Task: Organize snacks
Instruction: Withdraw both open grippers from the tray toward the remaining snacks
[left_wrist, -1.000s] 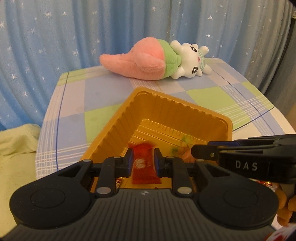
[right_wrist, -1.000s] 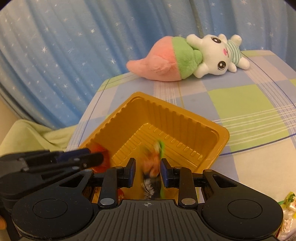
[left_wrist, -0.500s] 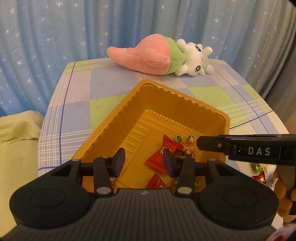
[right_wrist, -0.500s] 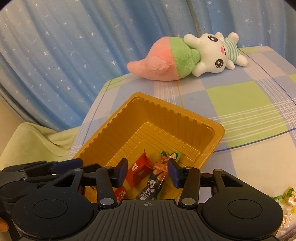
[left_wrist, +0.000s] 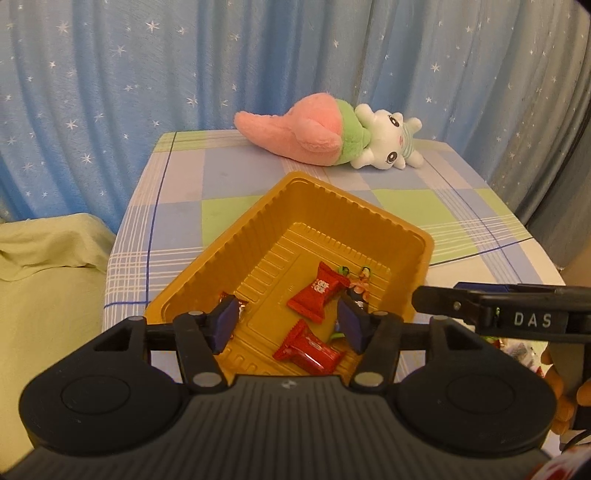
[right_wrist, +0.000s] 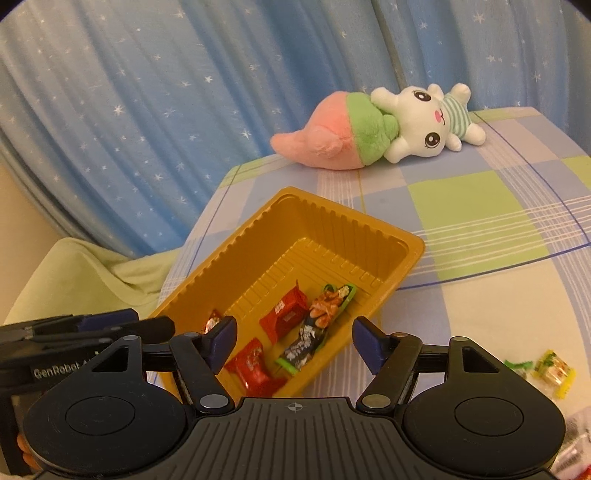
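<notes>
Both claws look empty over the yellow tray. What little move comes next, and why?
Probably the right gripper, jaws opening with nothing between them, swings right toward the loose snacks on the tablecloth, since the tray already holds the dropped ones.

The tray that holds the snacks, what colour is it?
The tray is golden yellow with ribbed walls; the right wrist view shows it best.

Wrapped snacks (right_wrist: 291, 328) in orange tray (right_wrist: 258, 236)

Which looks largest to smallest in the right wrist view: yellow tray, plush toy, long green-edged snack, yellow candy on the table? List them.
1. Yellow tray
2. Plush toy, though it lies farther off, so this is unsure
3. Long green-edged snack
4. Yellow candy
</notes>
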